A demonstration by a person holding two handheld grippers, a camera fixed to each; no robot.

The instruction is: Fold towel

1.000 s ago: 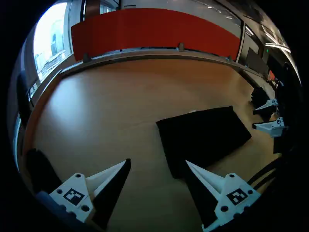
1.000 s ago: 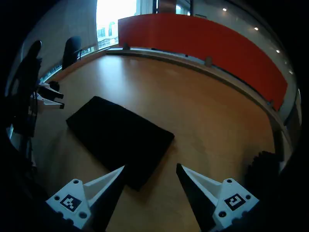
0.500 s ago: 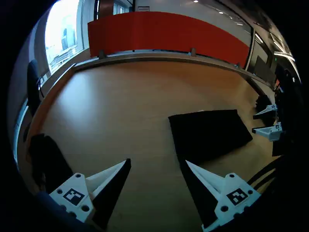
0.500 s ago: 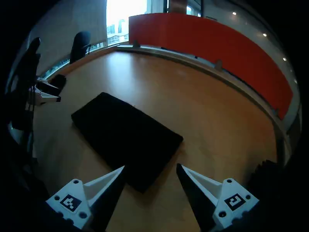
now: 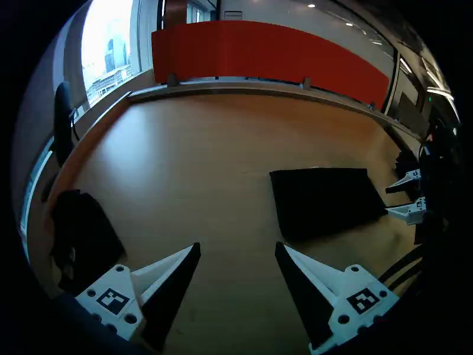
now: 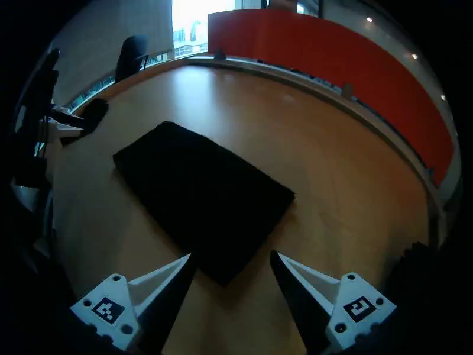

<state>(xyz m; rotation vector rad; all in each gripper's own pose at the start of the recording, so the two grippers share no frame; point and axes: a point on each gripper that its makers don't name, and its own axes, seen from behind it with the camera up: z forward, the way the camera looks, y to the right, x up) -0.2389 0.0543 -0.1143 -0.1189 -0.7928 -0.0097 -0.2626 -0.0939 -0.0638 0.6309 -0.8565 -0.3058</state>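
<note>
A dark folded towel (image 5: 324,200) lies flat on the wooden table (image 5: 195,165). In the left gripper view my left gripper (image 5: 236,251) is open above bare wood, with the towel ahead and to its right. Farther right in that view the right gripper (image 5: 402,198) shows open at the towel's far edge. In the right gripper view the towel (image 6: 204,189) is a slanted rectangle, and my right gripper (image 6: 230,260) stands open just before its near corner, holding nothing. The left gripper's fingers (image 6: 62,121) show at the far left there.
A red partition (image 5: 266,53) runs along the table's far edge, also in the right gripper view as the red partition (image 6: 331,65). Dark office chairs (image 5: 83,231) stand at the left rim, another chair (image 6: 133,50) by the window. Bright windows (image 5: 109,53) lie behind.
Both cameras have swung: in the left gripper view the towel slid right and away from my right finger; in the right gripper view the towel has come closer and larger.
</note>
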